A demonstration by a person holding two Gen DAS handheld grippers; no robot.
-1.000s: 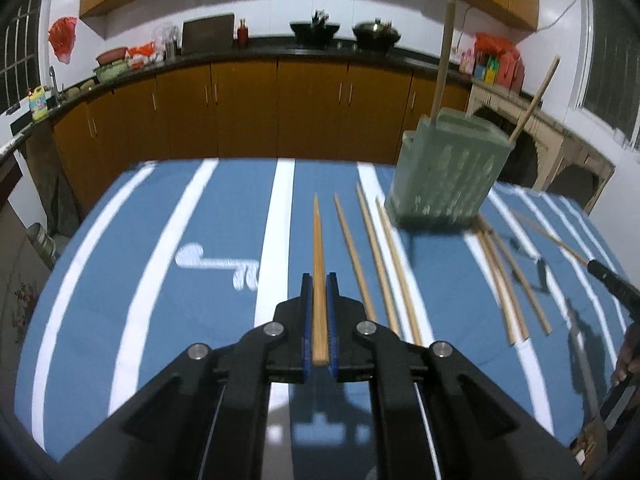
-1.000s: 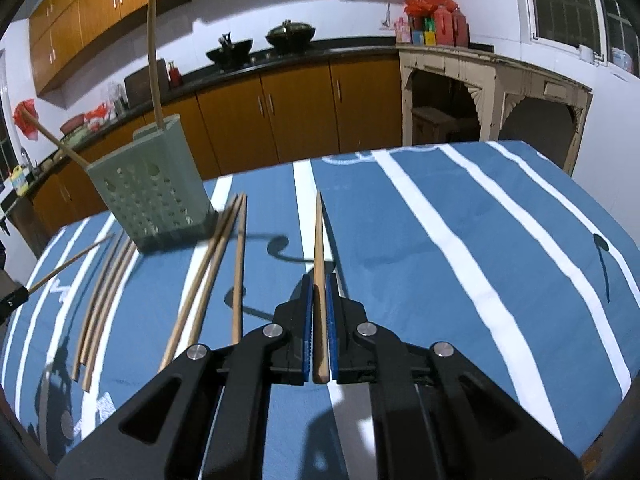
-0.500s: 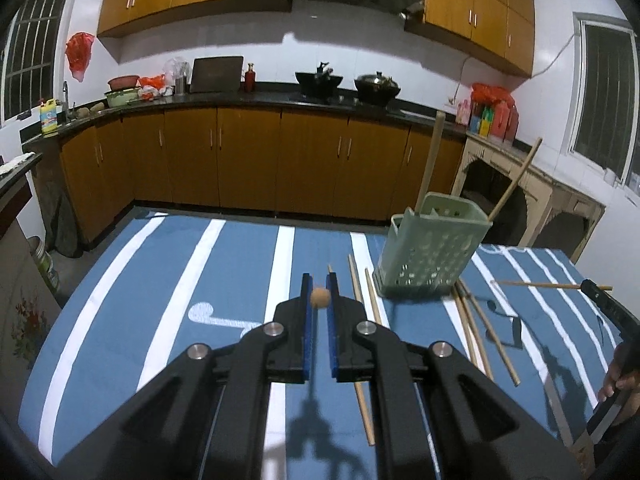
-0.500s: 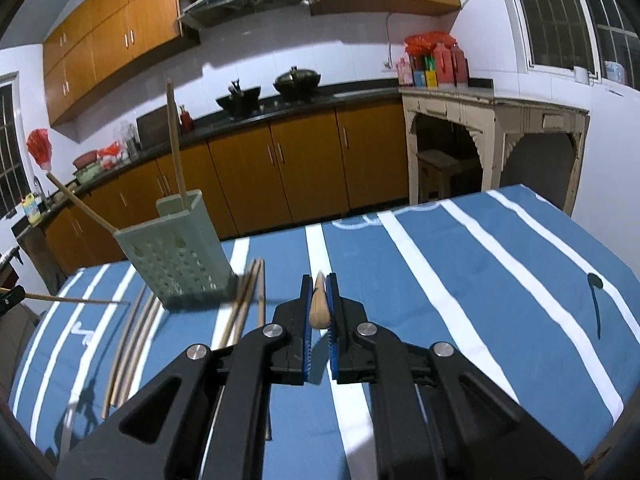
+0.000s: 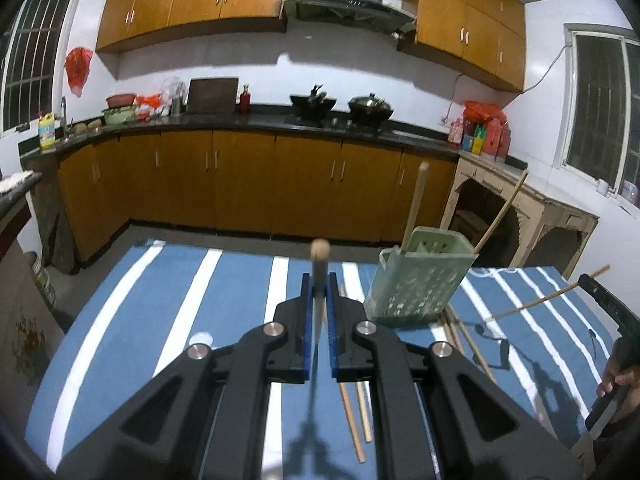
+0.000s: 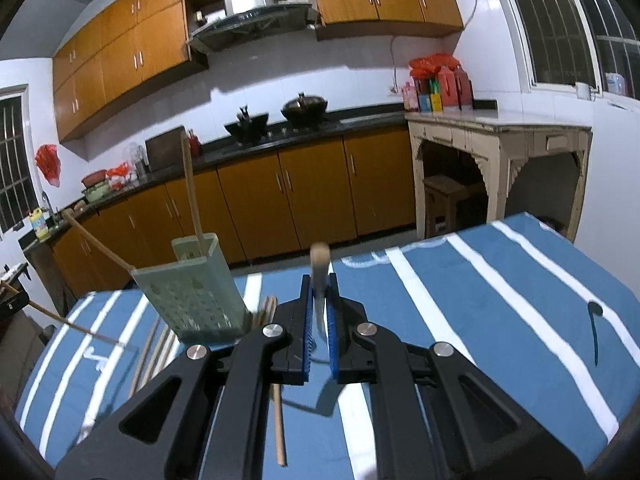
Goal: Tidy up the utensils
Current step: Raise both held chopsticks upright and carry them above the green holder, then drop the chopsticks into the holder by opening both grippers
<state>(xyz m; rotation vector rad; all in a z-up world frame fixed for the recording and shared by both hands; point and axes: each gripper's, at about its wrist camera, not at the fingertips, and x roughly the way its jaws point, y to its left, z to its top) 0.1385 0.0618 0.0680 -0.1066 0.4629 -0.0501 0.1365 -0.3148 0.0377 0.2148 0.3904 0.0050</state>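
Both tongs — left (image 5: 320,292) and right (image 6: 320,292) — each pinch one chopstick (image 5: 320,249) above the striped table (image 6: 500,320)

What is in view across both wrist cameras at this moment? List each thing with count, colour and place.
Perforated plastic utensil basket: one, pale green, upright on the table.
Wooden chopsticks in the basket: two, tan, sticking out of its top.
Loose wooden chopsticks: several, tan, lying flat beside the basket; exact count unclear.
Striped tablecloth: one, blue with white stripes, covering the table.
Woks: two, black, on the far counter.
Left gripper: black with blue pads, shut on one chopstick.
Right gripper: the same, shut on another chopstick.
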